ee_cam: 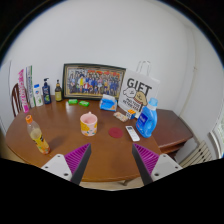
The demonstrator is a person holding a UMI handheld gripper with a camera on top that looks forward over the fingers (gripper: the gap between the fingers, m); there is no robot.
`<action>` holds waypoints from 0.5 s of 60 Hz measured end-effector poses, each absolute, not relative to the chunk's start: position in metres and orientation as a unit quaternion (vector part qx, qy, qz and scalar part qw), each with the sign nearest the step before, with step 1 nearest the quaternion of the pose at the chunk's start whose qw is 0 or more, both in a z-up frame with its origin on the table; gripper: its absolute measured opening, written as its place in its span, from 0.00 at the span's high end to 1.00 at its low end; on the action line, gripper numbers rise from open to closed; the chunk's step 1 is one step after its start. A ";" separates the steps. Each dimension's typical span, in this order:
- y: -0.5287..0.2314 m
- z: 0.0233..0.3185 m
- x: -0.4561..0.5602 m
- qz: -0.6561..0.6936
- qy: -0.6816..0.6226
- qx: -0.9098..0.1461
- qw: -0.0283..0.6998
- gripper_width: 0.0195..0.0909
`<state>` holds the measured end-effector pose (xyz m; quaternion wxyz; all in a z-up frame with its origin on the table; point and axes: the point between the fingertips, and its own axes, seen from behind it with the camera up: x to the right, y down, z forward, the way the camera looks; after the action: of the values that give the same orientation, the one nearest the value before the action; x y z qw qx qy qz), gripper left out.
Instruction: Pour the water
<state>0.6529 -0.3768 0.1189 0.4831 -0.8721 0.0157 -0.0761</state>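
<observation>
My gripper (112, 160) is open, its two purple-padded fingers (73, 158) spread wide above the near edge of a round wooden table (60, 150), nothing between them. Beyond the fingers, near the table's middle, stands a pink and yellow cup (89, 123). To its right a blue jug-like container (148, 122) stands, with a light blue cup (107, 102) behind. Ahead of the left finger, a bottle of yellow drink (37, 134) stands upright.
A framed group photo (93, 81) leans on the wall at the back. A white gift bag (135, 96), several bottles (45, 92), a red coaster (116, 131), a white remote (133, 132) and green items (79, 102) lie around. A chair (198, 152) stands to the right.
</observation>
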 end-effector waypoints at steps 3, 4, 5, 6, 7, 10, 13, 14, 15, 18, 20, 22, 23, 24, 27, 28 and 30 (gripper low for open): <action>-0.379 0.118 0.652 -0.078 0.017 -0.873 0.481 0.08; -0.380 0.117 0.651 -0.078 0.017 -0.874 0.479 0.08; -0.381 0.116 0.650 -0.079 0.018 -0.875 0.478 0.08; -0.382 0.115 0.649 -0.080 0.019 -0.875 0.477 0.07; -0.384 0.114 0.647 -0.081 0.020 -0.876 0.475 0.08; -0.390 0.107 0.640 -0.082 0.019 -0.878 0.471 0.07; -0.396 0.100 0.629 -0.082 0.016 -0.881 0.465 0.08; -0.399 0.098 0.624 -0.081 0.015 -0.882 0.463 0.08; -0.401 0.095 0.619 -0.079 0.013 -0.883 0.462 0.08; -0.408 0.085 0.598 -0.071 0.007 -0.886 0.458 0.08; -0.413 0.079 0.580 -0.060 0.001 -0.888 0.456 0.07; -0.416 0.074 0.560 -0.048 -0.004 -0.889 0.455 0.07; -0.417 0.071 0.549 -0.042 -0.006 -0.889 0.456 0.07; -0.418 0.069 0.538 -0.035 -0.009 -0.889 0.457 0.07; -0.419 0.063 0.502 -0.015 -0.019 -0.889 0.458 0.07; -0.419 0.061 0.490 -0.008 -0.023 -0.888 0.459 0.06; -0.416 0.058 0.466 0.006 -0.030 -0.886 0.463 0.07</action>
<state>0.4656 -0.4162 0.0578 0.4631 -0.8858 -0.0299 0.0057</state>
